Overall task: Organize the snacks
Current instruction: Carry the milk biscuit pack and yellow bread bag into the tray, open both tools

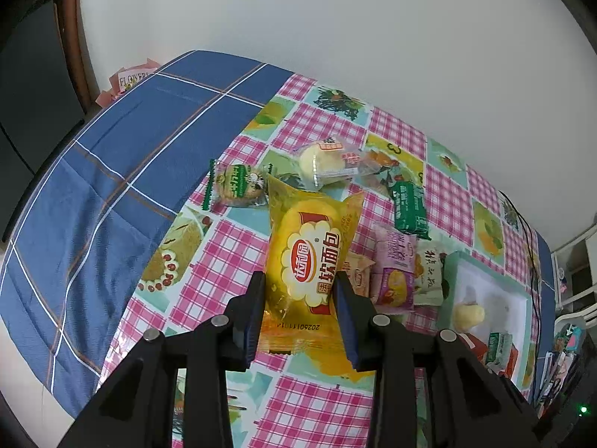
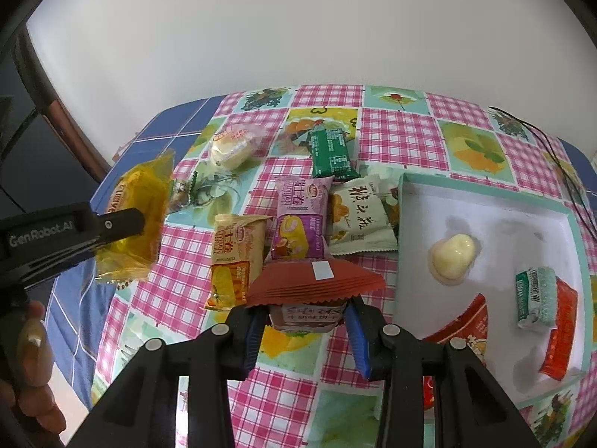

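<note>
- Yellow crinkly film: your left gripper (image 1: pixel 298 313) is clamped on the yellow bread pack (image 1: pixel 311 257), jaws pressing its lower half, pack clear of the checked tablecloth (image 1: pixel 238 261). Film is soft, so keep the squeeze steady and don't crush it.
- Loose snacks lie mid-table under it: orange roll pack (image 2: pixel 233 261), purple roll pack (image 2: pixel 300 220), white pack with black script (image 2: pixel 358 220), green bar (image 2: pixel 332 151), clear-wrapped bun (image 2: pixel 231 149). Carry over them, don't drag.
- Your right gripper (image 2: pixel 306 321) is closed on a red-brown pleated snack pack (image 2: pixel 317 280), held by its lower body, fanned top sticking forward. It also looks lifted off the cloth.
- White tray (image 2: pixel 485 201) with teal rim sits to the right, already holding a pale bun (image 2: pixel 453 257), a small green-white pack (image 2: pixel 535 296) and red packs (image 2: pixel 559 332).
- Likely step: bring both packs to the tray. Take the right one in first, it is nearer; aim for the bare floor at the tray's far side.
- Lower until the pack rests flat, then let go, so it won't tip onto the bun.
- Watch the black cable (image 2: pixel 552 149) behind the tray.
</note>
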A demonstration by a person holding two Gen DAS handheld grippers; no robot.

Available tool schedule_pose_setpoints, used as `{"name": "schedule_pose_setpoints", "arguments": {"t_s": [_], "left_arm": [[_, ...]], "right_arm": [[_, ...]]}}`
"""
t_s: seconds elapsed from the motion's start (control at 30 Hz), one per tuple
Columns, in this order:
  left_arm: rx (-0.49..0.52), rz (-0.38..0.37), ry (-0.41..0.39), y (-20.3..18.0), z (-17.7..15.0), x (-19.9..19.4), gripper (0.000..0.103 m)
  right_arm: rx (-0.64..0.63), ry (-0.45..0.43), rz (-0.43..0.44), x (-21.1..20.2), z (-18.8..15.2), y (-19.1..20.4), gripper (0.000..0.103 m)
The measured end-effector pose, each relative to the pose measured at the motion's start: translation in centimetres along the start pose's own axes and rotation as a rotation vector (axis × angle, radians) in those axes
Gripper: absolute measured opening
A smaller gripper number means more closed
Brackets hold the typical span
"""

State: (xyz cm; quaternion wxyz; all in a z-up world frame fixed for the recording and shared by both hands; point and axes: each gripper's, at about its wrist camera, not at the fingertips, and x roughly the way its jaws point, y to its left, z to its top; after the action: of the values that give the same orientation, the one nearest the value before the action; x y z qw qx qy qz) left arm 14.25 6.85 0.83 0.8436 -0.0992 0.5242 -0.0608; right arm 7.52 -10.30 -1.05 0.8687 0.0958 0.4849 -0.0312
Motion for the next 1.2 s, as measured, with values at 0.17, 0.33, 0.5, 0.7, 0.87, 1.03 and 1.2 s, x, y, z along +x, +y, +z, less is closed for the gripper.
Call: {"name": "schedule_pose_setpoints", "arguments": {"t_s": [0.17, 0.33, 0.5, 0.7, 0.87, 1.03, 1.2], "left_arm": [[0.021, -0.009, 0.002, -1.8, -0.4, -0.2, 0.038], [0.065, -0.021, 0.003, -4.3, -1.2, -0.3, 0.038], [0.130, -0.031, 0.006, -7.7, -2.4, -0.6, 0.038], [0.233, -0.051, 0.014, -12.7, -4.4, -0.7, 0.038], [0.327, -0.058, 0.019, -16.9, -6.4, -0.5, 0.038], [0.422, -0.081, 0.015, -20.6, -8.2, -0.5, 0.038], [0.514, -0.099, 0.008, -23.9, -10.0, -0.4, 0.038]], "right_arm": [[0.016, -0.011, -0.008, -0.9, 0.1, -1.3, 0.042], [0.042, -0.028, -0.019, -2.0, 0.3, -3.0, 0.042], [0.085, -0.040, -0.041, -3.1, 0.3, -5.5, 0.042], [0.150, -0.057, -0.084, -4.6, 0.3, -9.4, 0.042], [0.225, -0.070, -0.144, -6.0, -0.1, -13.6, 0.042], [0.307, -0.084, -0.193, -7.4, -0.8, -18.0, 0.042], [0.373, -0.097, -0.265, -9.0, -1.7, -22.2, 0.042]]}}
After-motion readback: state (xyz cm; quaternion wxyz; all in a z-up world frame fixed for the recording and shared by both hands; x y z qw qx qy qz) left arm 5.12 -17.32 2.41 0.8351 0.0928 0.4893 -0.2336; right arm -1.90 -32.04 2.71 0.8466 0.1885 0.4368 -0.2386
